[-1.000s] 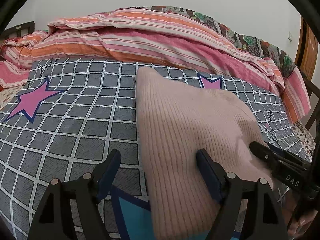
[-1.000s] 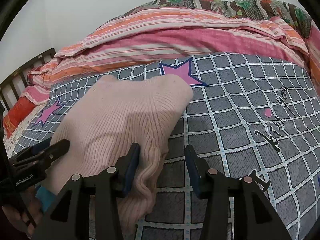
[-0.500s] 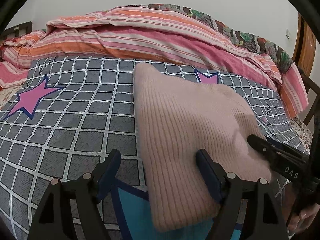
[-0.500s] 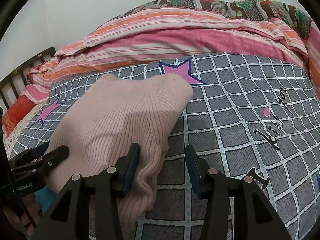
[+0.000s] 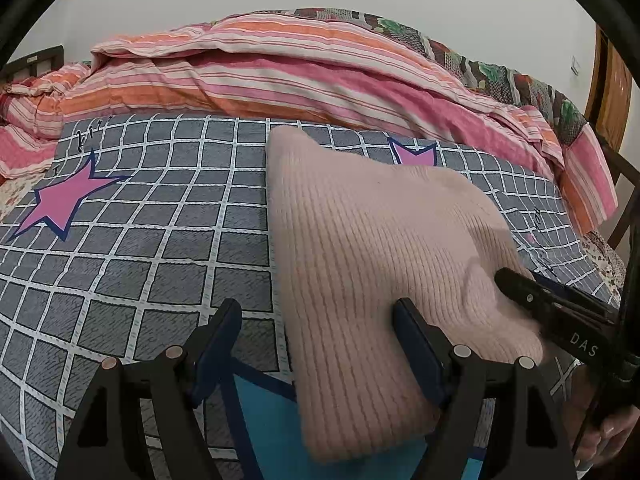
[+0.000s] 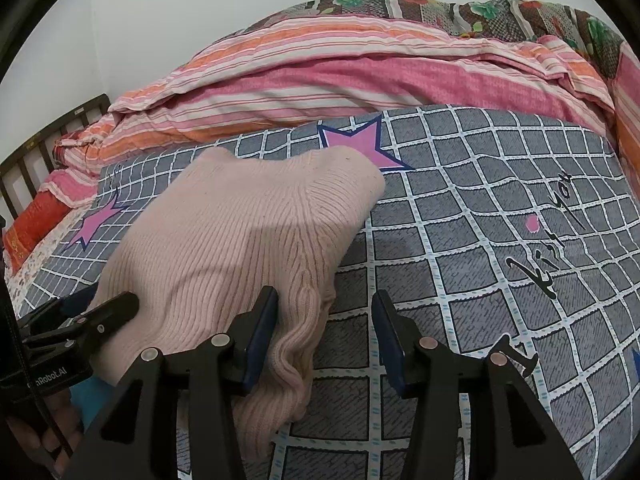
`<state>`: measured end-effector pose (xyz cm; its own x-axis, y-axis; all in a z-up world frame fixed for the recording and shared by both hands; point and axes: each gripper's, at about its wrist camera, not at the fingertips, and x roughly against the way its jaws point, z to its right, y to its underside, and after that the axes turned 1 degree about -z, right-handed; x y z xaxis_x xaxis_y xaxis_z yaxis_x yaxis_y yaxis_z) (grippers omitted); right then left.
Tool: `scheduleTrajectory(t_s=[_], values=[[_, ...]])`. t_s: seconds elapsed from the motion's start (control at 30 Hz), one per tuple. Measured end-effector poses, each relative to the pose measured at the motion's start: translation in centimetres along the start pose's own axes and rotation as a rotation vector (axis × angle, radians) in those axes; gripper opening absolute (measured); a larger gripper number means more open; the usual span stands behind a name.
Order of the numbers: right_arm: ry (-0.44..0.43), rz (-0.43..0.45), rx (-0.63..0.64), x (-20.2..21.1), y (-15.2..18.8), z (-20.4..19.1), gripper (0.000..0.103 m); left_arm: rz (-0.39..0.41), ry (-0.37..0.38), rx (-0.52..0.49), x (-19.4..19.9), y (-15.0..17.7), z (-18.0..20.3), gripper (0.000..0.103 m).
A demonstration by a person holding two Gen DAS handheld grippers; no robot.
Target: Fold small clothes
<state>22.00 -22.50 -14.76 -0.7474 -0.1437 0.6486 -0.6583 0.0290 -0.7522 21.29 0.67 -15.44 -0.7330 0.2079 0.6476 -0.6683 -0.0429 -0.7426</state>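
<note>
At the centre of both wrist views, a folded pink knit sweater (image 5: 372,264) lies on the grey checked bedsheet (image 5: 132,240). The left gripper (image 5: 316,344) and right gripper (image 6: 326,336) hover over its near edge, jaws wide, gripping nothing. The loose rippled hem at lower centre of the right view could likely snag on a finger and undo the fold.

Ribbed matt knit sweater (image 5: 372,248) on smooth printed cotton sheet (image 5: 160,216)

So that's one pink sweater (image 5: 372,264), two claws, left (image 5: 316,340) and right (image 6: 324,332), one checked sheet (image 5: 160,216), one striped duvet (image 5: 280,76) at the far side, two pink stars.
</note>
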Motion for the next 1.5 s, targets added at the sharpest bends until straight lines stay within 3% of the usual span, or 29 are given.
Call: scheduleTrajectory(t_s=[0.83,1.0,1.17,1.5], values=[[-0.018,-0.011,-0.033,0.1,-0.1,0.5,0.051,0.002,0.004,0.001,0.2,-0.1,0.0,0.078],[-0.016,0.003,-0.02,1.2,-0.2,0.9,0.051,0.069,0.004,0.029,2.2,-0.4,-1.2,0.077],[-0.039,0.069,-0.05,3.3,-0.5,2.4,0.051,0.064,0.094,0.083,3.0,-0.9,-3.6,0.074],[-0.18,0.046,-0.166,2.2,-2.8,3.9,0.051,-0.011,0.183,0.141,-0.3,-3.2,-4.4,0.073]])
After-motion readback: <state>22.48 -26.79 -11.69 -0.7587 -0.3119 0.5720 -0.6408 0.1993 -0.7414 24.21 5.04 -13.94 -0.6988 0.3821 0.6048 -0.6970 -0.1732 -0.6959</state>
